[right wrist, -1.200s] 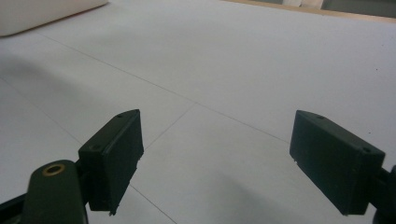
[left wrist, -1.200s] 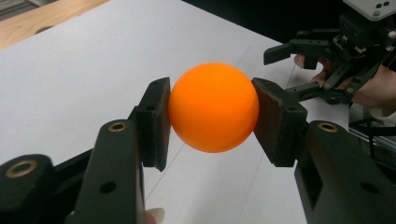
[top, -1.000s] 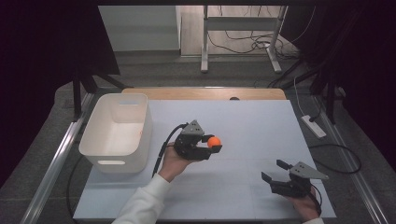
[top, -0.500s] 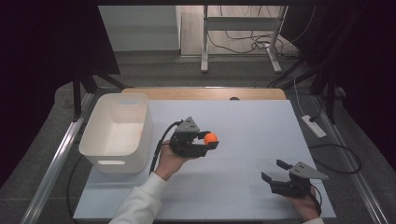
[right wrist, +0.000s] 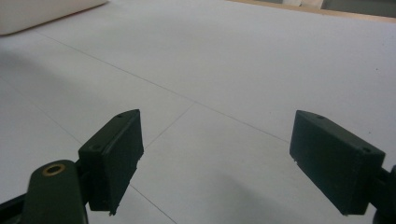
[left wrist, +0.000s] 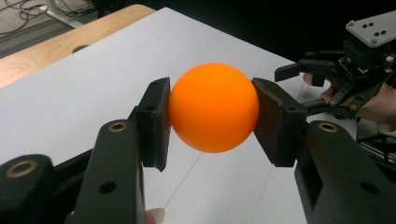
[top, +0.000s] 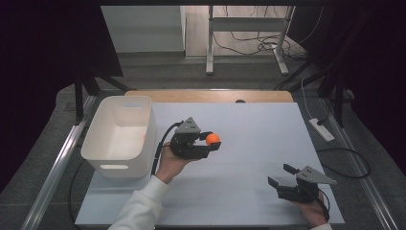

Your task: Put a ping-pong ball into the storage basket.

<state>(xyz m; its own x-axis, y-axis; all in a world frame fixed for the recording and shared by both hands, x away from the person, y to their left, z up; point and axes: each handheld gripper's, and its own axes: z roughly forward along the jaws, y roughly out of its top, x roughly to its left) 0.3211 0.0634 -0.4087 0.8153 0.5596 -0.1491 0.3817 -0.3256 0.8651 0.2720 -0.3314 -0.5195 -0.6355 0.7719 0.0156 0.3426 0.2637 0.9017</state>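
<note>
- High view: we see the orange ball (top: 212, 139) clamped at the tip of the left gripper (top: 209, 143), lifted off the sheet, left of the table's middle.
- Left gripper view: ball (left wrist: 213, 107) sits squarely between our two black pads (left wrist: 155, 122), both pressing its sides; jaws closed on it, nothing else held.
- Our left hand (top: 171, 162) carries that gripper from below, white sleeve (top: 140, 209) running to the near edge; its cable (top: 161, 146) loops down on the left side.
- White bin (top: 121, 135) stands just left of the left gripper, apart from it, near the table's left edge; it looks empty as far as we can see into it.
- Pale grey sheet (top: 249, 143) covers the table under the ball; a wooden strip (top: 210, 96) shows along the far edge.
- Right gripper (top: 280, 176) rests low at the near right corner, well apart from the ball, in our right hand (top: 313, 211).
- Right gripper view: its jaws stand wide apart with bare sheet (right wrist: 233, 70) between them, gripping nothing.
- Left gripper view also catches the right gripper (left wrist: 303, 86) farther off at right, jaws spread.
- Off the table, far: a metal stand (top: 244, 38) with loose cables on the floor; a white power strip (top: 321, 129) lies on the right.
</note>
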